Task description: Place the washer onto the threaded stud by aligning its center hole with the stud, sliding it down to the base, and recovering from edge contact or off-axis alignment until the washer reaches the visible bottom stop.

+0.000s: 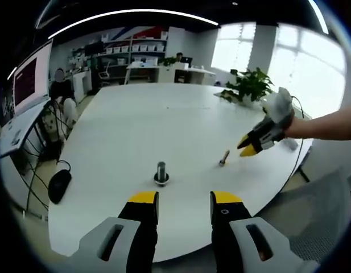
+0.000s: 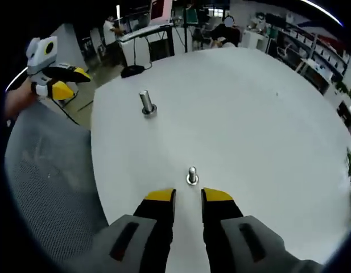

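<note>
Right gripper [image 2: 188, 198] fingers spread, poised just short of small bolt [image 2: 191, 176] lying on worktop [image 2: 249, 114], likely for pickup; left gripper [image 1: 184, 200] spread, fronting upright stud [image 1: 161, 172].

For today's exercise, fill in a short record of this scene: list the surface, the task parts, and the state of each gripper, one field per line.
surface: white round table
stud: threaded stud standing upright on the table, ahead of the left gripper
second part: small metal piece on the table, just ahead of the right gripper; washer not clearly distinguishable
left gripper: open, holding nothing
right gripper: open, holding nothing
background: potted plant
</note>
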Demonstrator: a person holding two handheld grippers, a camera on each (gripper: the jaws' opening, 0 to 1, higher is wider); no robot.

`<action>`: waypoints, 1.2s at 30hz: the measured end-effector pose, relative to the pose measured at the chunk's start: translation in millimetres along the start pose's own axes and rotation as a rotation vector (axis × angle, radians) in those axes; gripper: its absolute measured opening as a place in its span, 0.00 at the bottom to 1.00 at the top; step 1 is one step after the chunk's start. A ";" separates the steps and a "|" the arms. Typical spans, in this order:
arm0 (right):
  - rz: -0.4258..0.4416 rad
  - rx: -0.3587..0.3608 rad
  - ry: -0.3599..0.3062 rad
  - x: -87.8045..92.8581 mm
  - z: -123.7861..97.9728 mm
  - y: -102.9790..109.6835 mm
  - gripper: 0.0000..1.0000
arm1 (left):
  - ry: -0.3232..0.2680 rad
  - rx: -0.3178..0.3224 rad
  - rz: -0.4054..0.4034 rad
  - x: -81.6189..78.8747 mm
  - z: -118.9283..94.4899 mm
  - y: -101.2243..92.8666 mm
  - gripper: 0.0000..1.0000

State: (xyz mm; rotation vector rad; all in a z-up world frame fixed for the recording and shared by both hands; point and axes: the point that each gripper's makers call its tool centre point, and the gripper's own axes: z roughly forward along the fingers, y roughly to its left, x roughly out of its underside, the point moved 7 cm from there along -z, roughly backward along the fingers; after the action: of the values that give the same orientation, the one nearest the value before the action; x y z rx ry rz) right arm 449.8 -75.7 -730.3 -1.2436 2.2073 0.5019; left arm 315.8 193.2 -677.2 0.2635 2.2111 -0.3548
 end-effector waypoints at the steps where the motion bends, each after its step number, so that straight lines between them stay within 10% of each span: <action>1: 0.011 0.000 -0.016 -0.2 -2.9 1.0 0.21 | -0.002 0.001 0.000 -0.3 -0.3 -0.4 0.34; 19: 0.202 0.045 -0.325 -11.1 -56.0 29.2 0.39 | -0.046 -0.005 -0.003 -5.8 -3.2 0.0 0.35; 29: 0.351 0.186 -0.514 -11.0 -97.0 45.7 0.45 | -0.118 0.030 0.024 -18.7 -8.1 -7.0 0.34; 36: 0.343 0.288 -0.524 1.8 -126.4 60.9 0.43 | -0.172 0.094 0.049 -31.0 -10.7 -15.1 0.35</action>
State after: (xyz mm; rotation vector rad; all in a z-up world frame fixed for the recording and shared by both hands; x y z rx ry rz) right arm 361.0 -117.4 -630.0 -0.5081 1.9462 0.5429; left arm 322.2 180.7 -644.0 0.3249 2.0182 -0.4388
